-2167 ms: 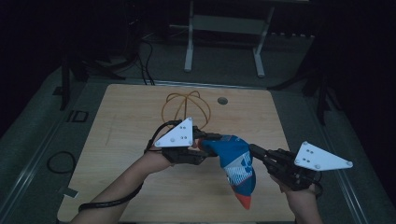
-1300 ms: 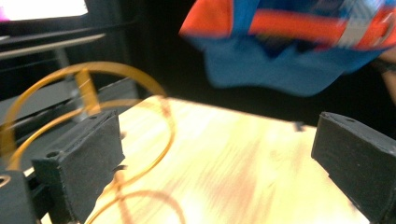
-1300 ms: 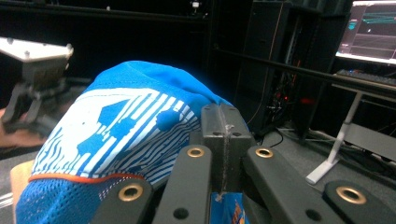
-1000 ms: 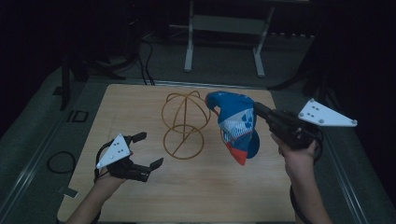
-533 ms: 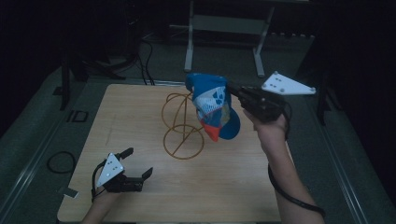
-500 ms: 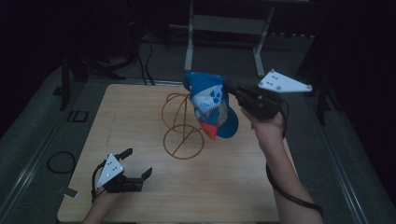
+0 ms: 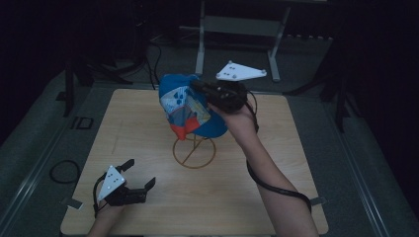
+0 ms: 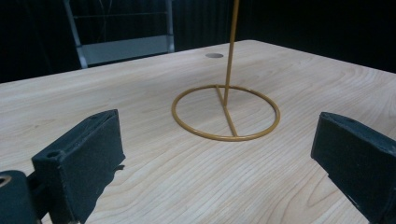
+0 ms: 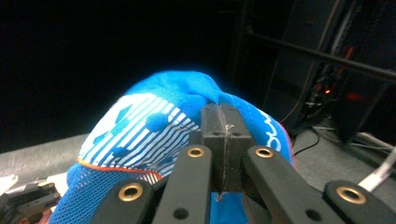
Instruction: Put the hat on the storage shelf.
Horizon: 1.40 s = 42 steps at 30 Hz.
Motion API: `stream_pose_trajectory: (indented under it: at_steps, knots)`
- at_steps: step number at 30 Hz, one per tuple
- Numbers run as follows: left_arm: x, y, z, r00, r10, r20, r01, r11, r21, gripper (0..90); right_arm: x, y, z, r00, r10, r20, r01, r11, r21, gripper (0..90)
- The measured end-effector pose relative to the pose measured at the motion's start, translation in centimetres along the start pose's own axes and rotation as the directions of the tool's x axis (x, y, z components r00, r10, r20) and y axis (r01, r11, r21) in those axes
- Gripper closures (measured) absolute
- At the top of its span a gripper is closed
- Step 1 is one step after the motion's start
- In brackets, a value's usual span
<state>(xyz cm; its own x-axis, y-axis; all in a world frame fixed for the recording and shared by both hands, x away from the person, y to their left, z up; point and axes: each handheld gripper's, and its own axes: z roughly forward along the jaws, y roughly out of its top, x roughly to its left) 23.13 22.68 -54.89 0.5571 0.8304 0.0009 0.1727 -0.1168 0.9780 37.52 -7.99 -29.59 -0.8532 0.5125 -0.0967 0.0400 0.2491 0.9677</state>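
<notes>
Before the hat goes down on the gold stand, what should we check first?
1. Right gripper pinching the blue cap: ok, jaws shut on the fabric.
2. Cap above the wire stand: ok, it hangs over the ring base.
3. Stand upright on the table: ok, the rod rises straight in the left gripper view.
4. Left gripper out of the way: ok, open, near the table's front corner.
5. Cap opening facing the stand's top: cannot tell.

My two black jaws stood pressed flat together on a fold of a bright blue fabric cap with a white-striped front panel and an orange seam (image 9: pixel 154 135). The cap bulged above and to the left of my jaws, its blue mesh hanging below them.
</notes>
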Motion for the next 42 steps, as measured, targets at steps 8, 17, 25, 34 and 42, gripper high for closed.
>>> stream_pose_trajectory:
  at_steps: [8, 17, 25, 34, 42]
  knots:
    - [0.4, -0.3, -0.4, 0.9995, -0.031, 0.001, 0.031, 0.9995, -0.005, 2.7, 0.4, -1.6, 2.7, 0.9996, 0.004, -0.029, -0.002, 0.997, 0.074, 90.0]
    - [0.3, -0.3, -0.2, 0.9995, -0.030, 0.014, 0.030, 0.9995, 0.005, 2.7, -0.8, -4.2, 2.6, 0.9982, 0.053, -0.026, -0.050, 0.992, 0.113, 90.0]
    - [0.2, -0.4, 0.0, 0.9992, -0.034, 0.020, 0.033, 0.9994, 0.011, 2.7, -1.7, -5.9, 1.4, 0.9955, 0.093, -0.020, -0.090, 0.989, 0.120, 90.0]
    - [0.2, -0.6, 0.0, 0.9990, -0.039, 0.022, 0.039, 0.9990, 0.023, 2.7, -1.7, -7.0, 0.2, 0.9953, 0.095, -0.021, -0.092, 0.988, 0.125, 90.0]
    - [0.2, -0.6, 0.1, 0.9987, -0.042, 0.027, 0.041, 0.9989, 0.024, 2.7, -1.8, -7.6, 0.0, 0.9936, 0.109, -0.027, -0.105, 0.986, 0.132, 87.1]
